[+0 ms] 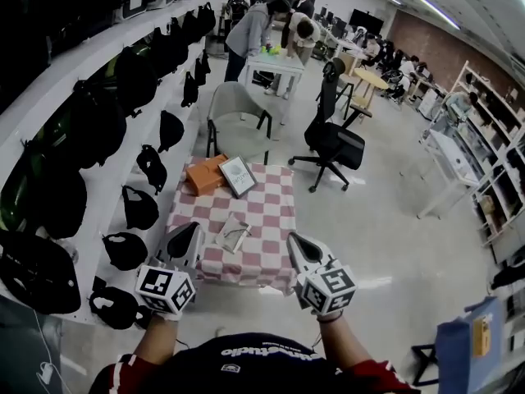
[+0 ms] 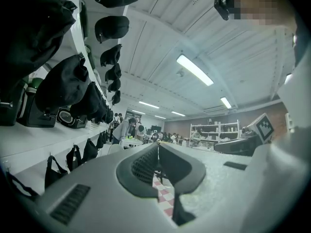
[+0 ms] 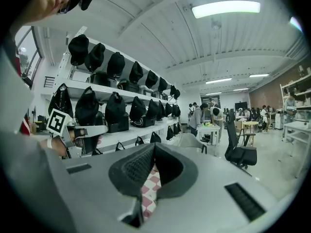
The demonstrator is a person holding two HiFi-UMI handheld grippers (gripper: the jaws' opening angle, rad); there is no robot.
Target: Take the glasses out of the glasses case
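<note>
Head view first: both grippers hang low in the picture, short of the near edge of a small tabletop [image 1: 267, 220] covered in a red-and-white check cloth. The left gripper [image 1: 194, 228] sits off the front-left corner and the right gripper [image 1: 294, 239] off the front-right, and neither is touching anything.

The glasses case [image 1: 233, 233] lies on the cloth near the front, roughly centred between the two grippers and a little beyond their tips. It's a grey, flat shape, too small here to tell whether it's open or what's inside.

At the far end of the cloth, an orange box [image 1: 205, 175] sits just beside a flat white-framed panel [image 1: 238, 176]. A grey chair [image 1: 236, 109] stands behind the tabletop, with a black office chair [image 1: 332, 138] off to the right on the floor. Shelves of black bags [image 1: 98, 125] run down the left wall.

Over to the left gripper view: the left gripper [image 2: 158, 144] has its jaws together, tips meeting, with nothing between them. A sliver of check cloth [image 2: 163, 188] shows below.

Right gripper view tells the same story: the right gripper [image 3: 153, 145] is pressed together and empty, with check cloth [image 3: 149, 191] in the gap underneath.
</note>
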